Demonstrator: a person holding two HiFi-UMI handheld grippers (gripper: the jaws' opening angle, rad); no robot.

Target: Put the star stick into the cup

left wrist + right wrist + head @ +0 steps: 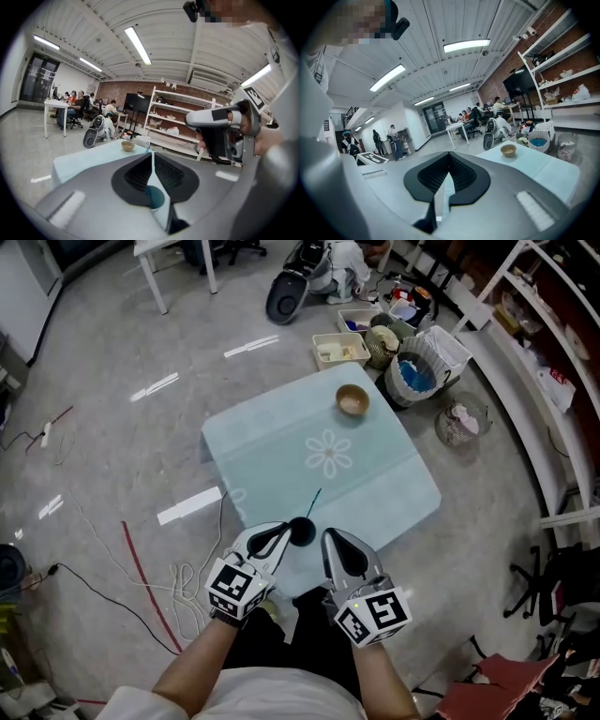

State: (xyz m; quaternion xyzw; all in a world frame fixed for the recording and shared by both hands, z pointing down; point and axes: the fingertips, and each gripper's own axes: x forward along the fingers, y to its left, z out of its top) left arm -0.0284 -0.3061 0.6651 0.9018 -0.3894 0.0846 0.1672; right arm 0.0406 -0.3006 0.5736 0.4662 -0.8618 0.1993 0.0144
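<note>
Left gripper [285,534] clamps star stick [302,532] at table's [272,451] near edge; right gripper [329,538] closed, empty; cup [352,400] well apart

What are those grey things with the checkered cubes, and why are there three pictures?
A person holds two hand tools, like tongs; the cubes are part of them. One picture comes from a camera on the person's head, looking down. The other two come from small cameras riding on each tool. The left tongs pinch the star stick. The right tongs are shut with nothing in them. On the table with the light blue cloth stands a brown cup, where the stick should go.
</note>
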